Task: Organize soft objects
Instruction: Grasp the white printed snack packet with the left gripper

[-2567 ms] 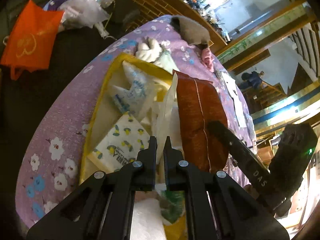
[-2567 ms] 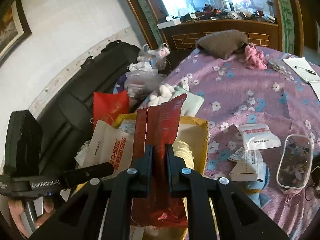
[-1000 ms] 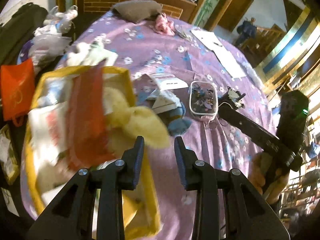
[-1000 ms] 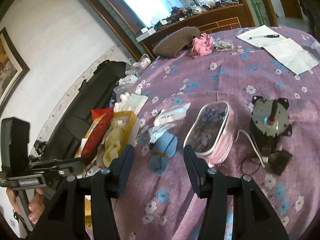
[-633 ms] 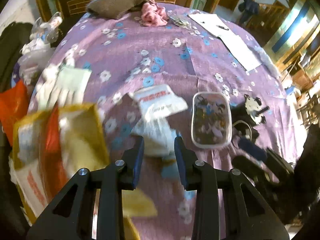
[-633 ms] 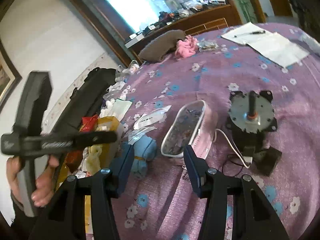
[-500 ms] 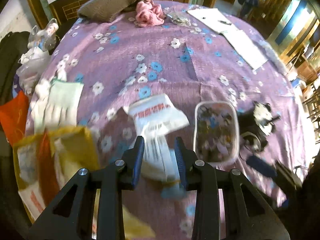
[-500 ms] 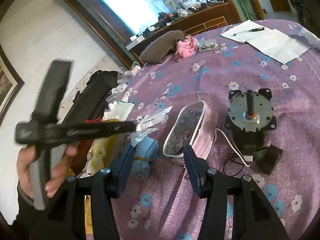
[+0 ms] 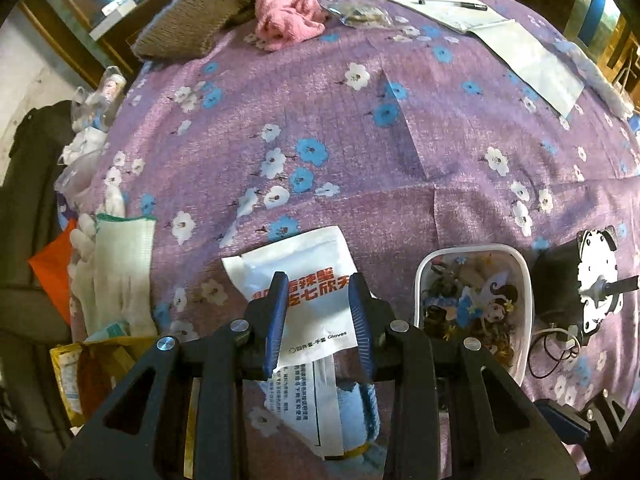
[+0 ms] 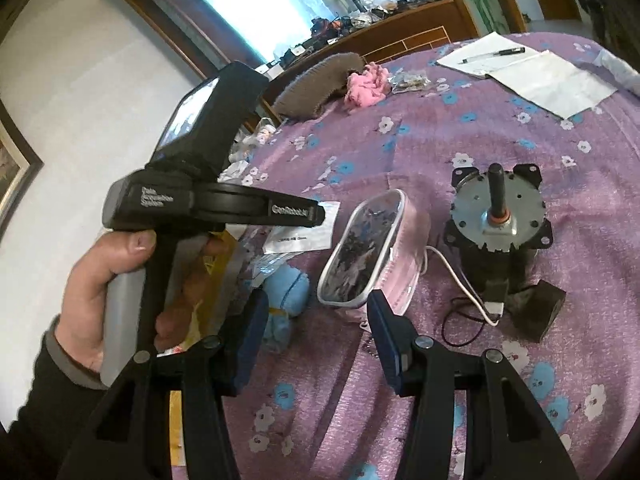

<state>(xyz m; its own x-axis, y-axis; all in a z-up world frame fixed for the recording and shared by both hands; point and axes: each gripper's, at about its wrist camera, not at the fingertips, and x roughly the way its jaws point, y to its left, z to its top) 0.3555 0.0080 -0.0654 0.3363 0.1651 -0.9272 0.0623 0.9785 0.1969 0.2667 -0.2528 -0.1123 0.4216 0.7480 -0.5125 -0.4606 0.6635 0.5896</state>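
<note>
My left gripper [image 9: 318, 316] hung open above the table, its blue-padded fingers [image 9: 276, 320] spread with nothing between them; under the gap lay a white glove packet [image 9: 304, 276] printed in red, overlapping a second white leaflet [image 9: 316, 404] and a blue plush toy [image 9: 360, 412] that lay just beneath my fingers. My right gripper [image 10: 314, 332] was also wide open and held nothing, aimed at the pink-based clear box [image 10: 368, 252] of trinkets.

The table was covered in a purple cloth [image 9: 360, 128] strewn with white and blue flowers, creased in a few straight folds. At its far edge sat a brown knitted piece [image 9: 200, 20] touching a pink fluffy bundle [image 9: 288, 12], with a small clear bag [image 9: 360, 14] beside it and white papers [image 9: 500, 36] with a pen [image 9: 452, 4] to the right. White cotton gloves [image 9: 116, 272] with a green cuff lay at the left rim, next to a yellow bag [image 9: 92, 364] stuffed with packets. A grey electric motor [image 10: 496, 216] on a black mount stood right of the box, its white cord [image 10: 452, 272] trailing on the cloth.

Beyond the table I saw a white wall, a picture frame [image 10: 16, 168], a wooden sideboard [image 10: 400, 36] cluttered with small things under a bright mirror or window, and a dark sofa [image 9: 24, 200] heaped with plastic bags.
</note>
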